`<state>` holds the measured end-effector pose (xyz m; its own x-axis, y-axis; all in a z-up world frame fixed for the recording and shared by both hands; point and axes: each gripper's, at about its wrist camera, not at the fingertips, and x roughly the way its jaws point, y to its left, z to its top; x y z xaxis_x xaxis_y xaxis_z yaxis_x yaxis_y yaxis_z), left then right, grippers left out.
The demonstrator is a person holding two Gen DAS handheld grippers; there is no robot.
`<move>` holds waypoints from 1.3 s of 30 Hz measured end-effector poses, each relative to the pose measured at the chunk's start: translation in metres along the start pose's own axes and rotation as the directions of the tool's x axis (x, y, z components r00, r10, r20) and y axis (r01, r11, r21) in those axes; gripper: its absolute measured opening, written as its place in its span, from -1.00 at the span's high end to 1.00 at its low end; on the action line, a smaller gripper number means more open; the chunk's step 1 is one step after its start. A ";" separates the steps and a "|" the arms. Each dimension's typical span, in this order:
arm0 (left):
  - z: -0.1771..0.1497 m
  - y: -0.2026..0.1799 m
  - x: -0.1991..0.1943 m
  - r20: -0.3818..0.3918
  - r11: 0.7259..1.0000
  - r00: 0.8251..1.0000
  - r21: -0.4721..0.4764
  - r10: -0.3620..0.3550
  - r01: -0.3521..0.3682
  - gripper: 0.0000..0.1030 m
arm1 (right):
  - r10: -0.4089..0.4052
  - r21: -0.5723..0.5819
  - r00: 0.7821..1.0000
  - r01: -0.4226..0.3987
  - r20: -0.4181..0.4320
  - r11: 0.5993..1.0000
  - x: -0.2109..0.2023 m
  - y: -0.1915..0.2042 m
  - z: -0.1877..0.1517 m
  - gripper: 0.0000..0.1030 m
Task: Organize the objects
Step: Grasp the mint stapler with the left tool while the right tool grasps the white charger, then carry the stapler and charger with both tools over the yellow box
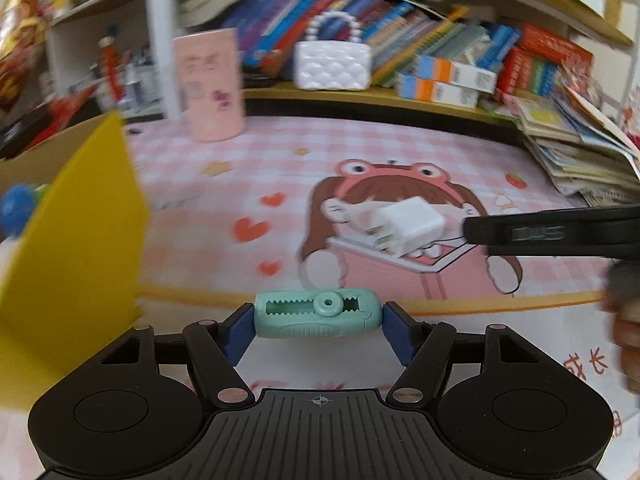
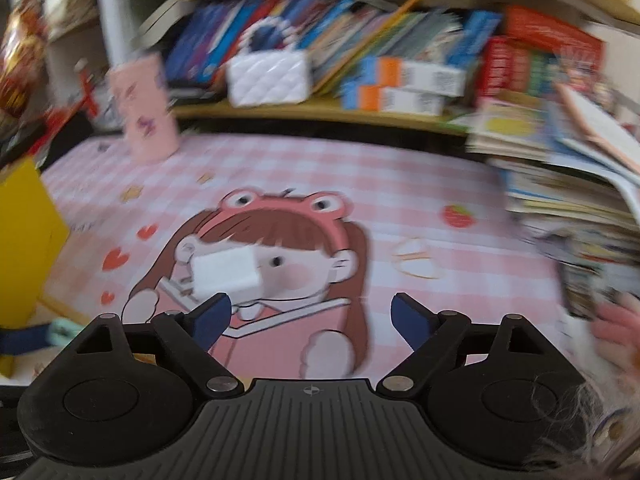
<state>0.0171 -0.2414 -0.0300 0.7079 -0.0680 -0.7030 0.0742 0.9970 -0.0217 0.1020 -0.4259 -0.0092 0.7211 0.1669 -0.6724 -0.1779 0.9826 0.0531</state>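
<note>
My left gripper [image 1: 318,316] is shut on a mint green correction tape dispenser [image 1: 318,314], held crosswise between the blue pads above the desk's near edge. A white charger plug [image 1: 406,224] lies on the pink cartoon mat [image 1: 280,168]. My right gripper [image 2: 310,318] is open and empty, just right of the white plug [image 2: 226,272], which sits beyond its left fingertip [image 2: 212,316]. The right gripper's black body [image 1: 560,234] enters the left wrist view from the right, beside the plug. The mint dispenser also shows at the far left in the right wrist view [image 2: 60,330].
A yellow box [image 1: 76,240] stands at the left with a blue item [image 1: 16,204] inside. A pink cup [image 1: 210,84] stands at the back left. A white quilted bag [image 1: 332,66] and books fill the shelf. A stack of magazines [image 1: 580,148] sits at the right.
</note>
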 end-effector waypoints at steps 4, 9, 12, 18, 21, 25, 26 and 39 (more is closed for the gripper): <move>-0.003 0.011 -0.019 0.001 0.999 1.000 -0.040 0.029 -0.029 -0.33 | 0.046 -0.059 0.999 -0.047 -0.012 0.997 0.032 0.014 0.003 -0.68; -0.001 0.015 -0.034 0.018 0.997 0.999 -0.069 0.028 -0.027 -0.33 | 0.044 -0.109 0.999 -0.047 -0.027 0.993 0.060 0.031 0.003 -0.68; 0.001 0.014 -0.040 0.031 0.998 0.999 -0.063 0.026 -0.024 -0.33 | 0.062 -0.098 0.998 -0.064 -0.028 0.993 0.065 0.034 0.001 -0.55; 0.002 0.016 -0.046 0.050 0.997 0.998 -0.071 0.027 -0.023 -0.33 | 0.094 -0.142 0.996 -0.095 -0.010 0.985 0.060 0.040 0.003 0.79; 0.001 0.017 -0.049 0.058 0.997 0.998 -0.074 0.021 -0.017 -0.33 | 0.082 -0.133 0.997 -0.081 -0.001 0.988 0.051 0.037 0.001 0.92; -0.003 0.018 -0.053 0.065 0.998 0.998 -0.064 0.009 -0.005 -0.33 | 0.057 -0.124 0.998 -0.054 0.018 0.991 0.034 0.033 -0.004 0.84; -0.004 0.019 -0.054 0.065 0.998 0.998 -0.064 0.007 -0.003 -0.33 | 0.051 -0.119 0.998 -0.048 0.024 0.992 0.031 0.032 -0.005 0.60; -0.021 0.032 -0.076 0.059 0.990 0.996 -0.127 0.069 -0.062 -0.33 | 0.068 -0.154 0.998 -0.065 0.017 0.986 0.045 0.036 -0.009 -0.61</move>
<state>-0.0493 -0.2033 0.0080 0.7516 -0.0007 -0.6597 -0.0591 0.9959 -0.0684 0.1220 -0.3835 -0.0438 0.7183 0.2347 -0.6549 -0.3254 0.9454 -0.0181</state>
